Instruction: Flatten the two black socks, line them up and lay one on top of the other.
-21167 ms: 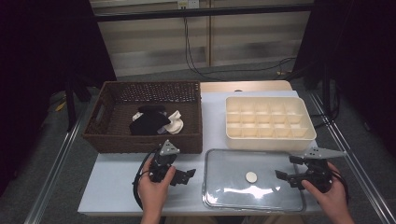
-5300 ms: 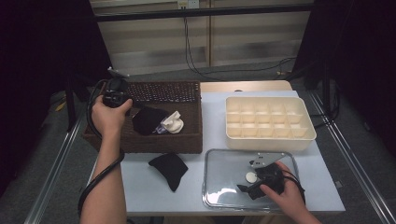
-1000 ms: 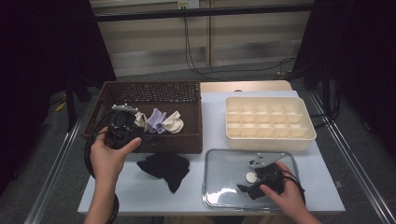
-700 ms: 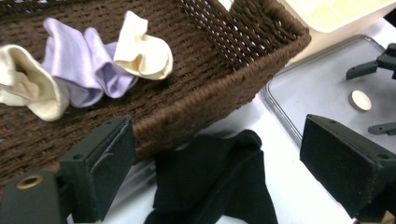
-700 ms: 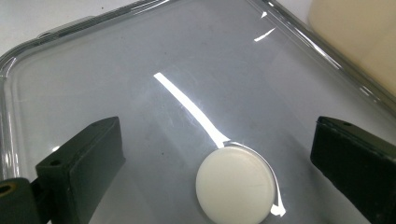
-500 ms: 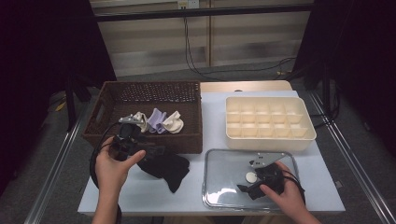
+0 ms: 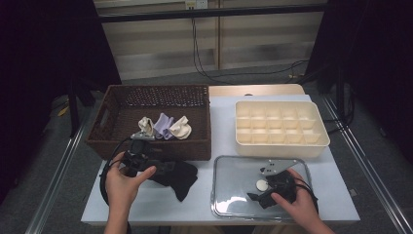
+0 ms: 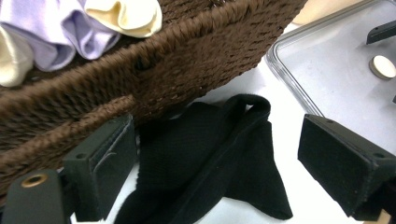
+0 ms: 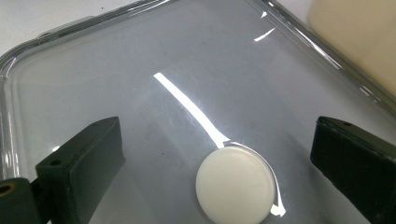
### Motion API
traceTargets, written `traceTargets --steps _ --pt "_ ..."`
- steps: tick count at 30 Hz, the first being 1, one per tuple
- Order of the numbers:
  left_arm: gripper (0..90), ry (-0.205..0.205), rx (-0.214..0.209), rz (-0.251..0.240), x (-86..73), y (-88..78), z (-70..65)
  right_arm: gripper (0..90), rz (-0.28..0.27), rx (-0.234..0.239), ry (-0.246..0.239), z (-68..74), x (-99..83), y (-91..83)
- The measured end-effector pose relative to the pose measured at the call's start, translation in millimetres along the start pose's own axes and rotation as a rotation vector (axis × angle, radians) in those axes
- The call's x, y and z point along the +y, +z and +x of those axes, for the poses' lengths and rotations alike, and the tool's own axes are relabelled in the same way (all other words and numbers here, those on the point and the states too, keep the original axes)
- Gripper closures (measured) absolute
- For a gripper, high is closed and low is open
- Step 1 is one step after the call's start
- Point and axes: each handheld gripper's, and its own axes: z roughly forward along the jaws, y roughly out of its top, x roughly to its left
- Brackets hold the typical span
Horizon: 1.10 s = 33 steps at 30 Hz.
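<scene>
From above, my left gripper hangs spread over the limp black socks at the wicker basket's six o'clock; along its jaws, that soft ribbed knit bunches, best pinched at the folded cuff, while my right gripper, spread too, straddles the clear lid's smooth white knob.

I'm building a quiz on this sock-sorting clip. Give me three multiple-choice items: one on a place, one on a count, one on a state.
1. Where does the black sock lie?
A in the basket
B on the table before the basket
C in the cream tray

2. How many light socks are in the basket?
A one
B three
C five

3. How do the left gripper jaws stand?
A open over the black sock
B clamped on the lid
C shut on nothing

Key: 1 B, it lies on the white tabletop; 2 B, two cream and one lilac; 3 A, pads apart with sock between.
</scene>
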Motion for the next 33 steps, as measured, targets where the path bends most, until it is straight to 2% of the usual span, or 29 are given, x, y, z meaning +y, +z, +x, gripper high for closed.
traceTargets --steps 2,4,6,7,9,10,11,12,14,16,20,23,25,27,29,30,33 --pt "16.0 0.002 0.008 -0.009 -2.1 4.3 -2.0 2.1 0.000 0.000 0.000 -0.1 0.0 0.0" --pt "19.8 0.019 0.005 0.002 -3.8 7.7 -2.2 2.1 0.000 0.000 0.000 0.0 0.0 0.0" --pt "23.7 0.008 0.002 -0.001 -5.1 12.6 -4.0 2.1 0.000 0.000 0.000 0.0 0.0 0.0" --pt "25.2 0.017 -0.004 0.009 -5.5 14.3 -4.2 2.1 0.000 0.001 0.000 0.0 0.0 0.0" --pt "32.3 0.012 -0.016 0.014 -6.3 18.3 -6.5 2.1 0.000 0.000 0.000 0.0 0.0 0.0" --pt "37.1 0.026 -0.022 0.026 -6.6 19.9 -6.9 2.1 0.000 0.000 0.000 0.0 0.0 0.0" --pt "38.2 0.034 -0.023 0.033 -7.0 21.9 -7.5 2.1 0.000 0.000 0.000 0.0 0.0 0.0" --pt "41.2 0.022 -0.018 0.026 -7.7 24.4 -9.4 2.1 0.000 0.000 0.000 0.0 0.0 0.0" --pt "51.6 0.040 -0.019 0.042 -8.5 26.9 -9.7 2.1 0.000 0.000 0.000 0.0 0.0 0.0" --pt "59.8 0.036 -0.036 0.060 -8.8 29.4 -10.1 2.1 0.001 -0.001 0.000 0.0 0.0 0.0" --pt "78.1 0.035 -0.057 0.063 -7.1 28.3 -10.8 2.1 0.000 0.000 0.000 0.0 0.0 0.0" --pt "82.8 0.047 -0.064 0.063 -4.2 25.0 -13.0 2.1 0.001 0.001 0.000 0.0 0.0 0.0" --pt "83.0 0.030 -0.087 0.036 -2.6 22.7 -14.9 2.1 0.001 0.001 0.000 0.0 0.0 0.0" --pt "83.8 0.034 -0.098 0.030 -0.4 20.7 -17.5 2.1 0.001 -0.001 0.000 0.1 0.0 0.0" --pt "84.1 0.061 -0.121 0.038 2.5 20.2 -21.1 2.1 0.001 -0.001 0.001 0.1 0.0 0.0" --pt "84.2 0.057 -0.130 0.025 3.3 21.6 -24.3 2.1 0.000 -0.001 0.000 0.0 0.1 0.0" --pt "84.1 0.080 -0.152 0.036 5.5 25.9 -29.9 2.1 0.001 0.000 0.000 0.1 0.1 0.0"
